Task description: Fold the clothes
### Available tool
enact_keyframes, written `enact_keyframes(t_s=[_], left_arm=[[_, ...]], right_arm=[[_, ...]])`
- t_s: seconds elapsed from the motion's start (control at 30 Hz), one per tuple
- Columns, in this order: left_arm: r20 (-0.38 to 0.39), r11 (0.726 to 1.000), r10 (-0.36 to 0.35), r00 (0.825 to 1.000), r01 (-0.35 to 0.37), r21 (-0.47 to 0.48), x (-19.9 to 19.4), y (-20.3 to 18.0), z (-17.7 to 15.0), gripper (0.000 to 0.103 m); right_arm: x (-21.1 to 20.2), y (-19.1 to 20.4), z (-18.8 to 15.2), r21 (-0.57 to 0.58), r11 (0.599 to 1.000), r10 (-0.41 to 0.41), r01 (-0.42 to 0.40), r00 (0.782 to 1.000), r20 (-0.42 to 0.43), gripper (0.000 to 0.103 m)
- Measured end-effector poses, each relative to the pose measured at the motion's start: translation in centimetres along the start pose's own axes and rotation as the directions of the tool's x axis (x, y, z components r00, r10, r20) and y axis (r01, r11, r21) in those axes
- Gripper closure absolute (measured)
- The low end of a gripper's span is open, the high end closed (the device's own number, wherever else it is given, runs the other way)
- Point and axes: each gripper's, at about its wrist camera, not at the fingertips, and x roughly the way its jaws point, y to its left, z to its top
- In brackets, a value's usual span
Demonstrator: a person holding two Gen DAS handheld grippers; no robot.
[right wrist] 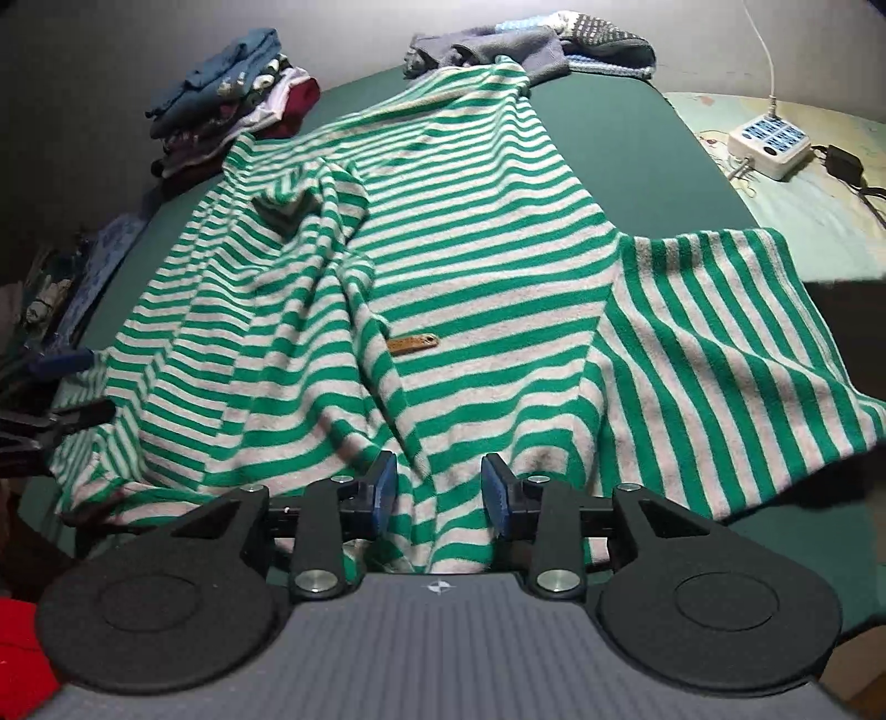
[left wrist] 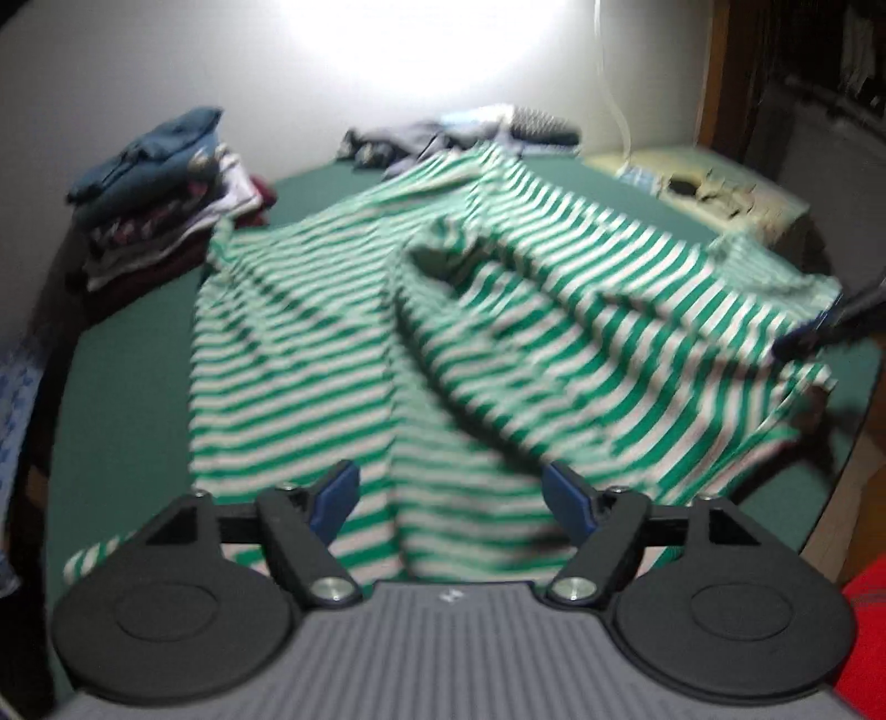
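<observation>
A green-and-white striped shirt (right wrist: 470,266) lies spread and rumpled on the green table (right wrist: 637,149), with a small tan tag (right wrist: 412,343) near its middle and one sleeve (right wrist: 731,354) out to the right. It also shows in the left wrist view (left wrist: 387,343), blurred. My left gripper (left wrist: 451,495) is open over the shirt's near edge, with cloth between its pads. My right gripper (right wrist: 438,490) is open over the near hem, with cloth between its pads. The left gripper's fingertips (right wrist: 83,387) show at the shirt's left edge. The right gripper's fingertips (left wrist: 819,327) show at the shirt's right edge.
A stack of folded clothes (right wrist: 232,105) stands at the back left of the table, also in the left wrist view (left wrist: 166,194). A heap of unfolded clothes (right wrist: 531,44) lies at the back. A white power strip (right wrist: 769,138) with cables sits on a surface to the right.
</observation>
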Motion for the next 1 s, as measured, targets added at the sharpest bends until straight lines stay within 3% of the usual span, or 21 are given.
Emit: enact_keyframes(t_s=[0.07,0.2,0.33,0.4,0.5,0.67,0.83,1.0], left_arm=[[-0.008,0.999,-0.036,0.999,0.036,0.025,1.0,-1.7,0.2,0.024],[-0.041,1.0,-0.014,0.999,0.016,0.026,1.5,-2.6,0.2,0.024],[-0.074,1.0,0.01,0.997,-0.008,0.026,2.0,-3.5,0.2,0.024],[-0.09,0.999,0.022,0.996,-0.02,0.027,2.2,-3.9,0.2,0.024],[-0.012,1.0,0.002,1.0,-0.002,0.0,1.6,-5.1,2.9,0.018],[0.026,0.996,-0.09,0.996,0.09,0.027,3.8,-9.8,6.3,0.017],[-0.019,0.971,-0.209,0.978,0.21,0.114,6.3,-14.6,7.4,0.015],[-0.099,0.922,-0.319,0.943,0.333,0.2,8.8,-18.3,8.0,0.015]], right_arm=[[0.5,-0.5,-0.4,0.048,0.997,-0.06,0.059,0.998,0.003,0.074],[0.3,-2.5,-0.7,0.095,0.993,-0.071,0.07,0.997,0.005,0.103],[-0.3,-3.6,-0.1,0.078,0.994,-0.073,0.073,0.997,-0.003,0.103],[-1.2,-4.5,0.6,0.103,0.993,-0.058,0.054,0.998,0.032,0.088],[-2.3,-6.5,1.7,0.131,0.988,-0.095,0.084,0.992,0.079,0.073],[-3.9,-11.1,3.3,0.181,0.961,-0.23,0.207,0.966,0.115,0.069],[-4.4,-16.0,2.5,0.264,0.916,-0.324,0.301,0.945,0.045,0.053],[-4.1,-19.2,1.1,0.433,0.881,-0.214,0.187,0.977,0.014,0.047]])
